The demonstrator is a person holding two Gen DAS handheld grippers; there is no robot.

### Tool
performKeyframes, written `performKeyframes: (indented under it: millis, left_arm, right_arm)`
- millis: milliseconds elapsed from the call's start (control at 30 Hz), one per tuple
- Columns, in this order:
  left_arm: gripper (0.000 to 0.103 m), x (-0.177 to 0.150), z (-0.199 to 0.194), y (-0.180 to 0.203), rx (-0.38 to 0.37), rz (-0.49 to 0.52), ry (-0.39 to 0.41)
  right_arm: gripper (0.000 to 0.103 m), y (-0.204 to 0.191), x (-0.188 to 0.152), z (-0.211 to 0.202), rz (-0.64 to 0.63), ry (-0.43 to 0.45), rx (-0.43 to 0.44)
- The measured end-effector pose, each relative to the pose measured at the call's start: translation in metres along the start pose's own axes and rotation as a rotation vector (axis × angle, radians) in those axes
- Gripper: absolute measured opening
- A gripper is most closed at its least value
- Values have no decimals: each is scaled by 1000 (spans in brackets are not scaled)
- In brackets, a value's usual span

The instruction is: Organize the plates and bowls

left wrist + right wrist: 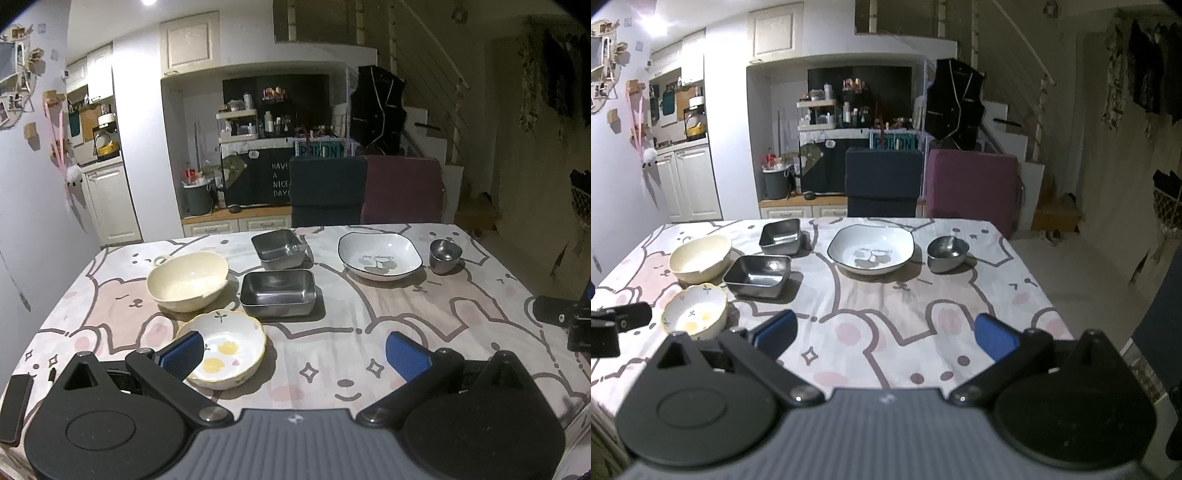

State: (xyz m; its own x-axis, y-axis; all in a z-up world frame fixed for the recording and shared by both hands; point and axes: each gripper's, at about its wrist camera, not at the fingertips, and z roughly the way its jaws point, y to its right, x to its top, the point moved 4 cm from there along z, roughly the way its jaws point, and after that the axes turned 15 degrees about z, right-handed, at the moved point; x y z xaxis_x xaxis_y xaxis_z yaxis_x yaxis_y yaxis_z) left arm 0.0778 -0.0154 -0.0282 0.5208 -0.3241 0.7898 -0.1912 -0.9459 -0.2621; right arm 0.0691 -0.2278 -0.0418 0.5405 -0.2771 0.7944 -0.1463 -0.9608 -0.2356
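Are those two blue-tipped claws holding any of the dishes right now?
No. Both the left gripper and the right gripper are open and empty. The flowered bowl sits on the table beside the left one's finger, ungripped.

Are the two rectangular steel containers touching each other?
Apart. The left wrist view shows a strip of tablecloth between the far steel container and the near steel container; the right wrist view shows the same gap.
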Motion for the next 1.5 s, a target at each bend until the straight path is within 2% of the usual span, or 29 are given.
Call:
performKeyframes:
  millis: [233, 433, 767, 933, 1033, 1167, 1333, 1500]
  left_arm:
    - [103, 20, 40, -4, -25, -20, -37]
    - [103, 43, 69, -8, -79, -42, -48]
    - [103, 107, 115, -18, -34, 6, 24]
    - [103, 138, 143, -15, -39, 33, 49]
    - [103, 158, 160, -12, -40, 62, 78]
    - [103, 180, 185, -6, -29, 87, 107]
    - [103, 195, 227, -1, -56, 69, 109]
    - [103, 198, 276, 2, -99, -3, 60]
  right_arm:
    - [103, -4, 20, 34, 23, -34, -15]
    - [103, -5, 43, 59, 52, -43, -4]
    - [103, -9, 100, 111, -16, 29, 11]
    - [103, -9, 127, 136, -38, 95, 17]
    - [103, -8, 144, 153, -52, 95, 64]
    - [103, -1, 167, 177, 10, 105, 83]
    - [103, 7, 193, 216, 73, 102, 110]
    - [103, 17, 199, 263, 167, 35, 117]
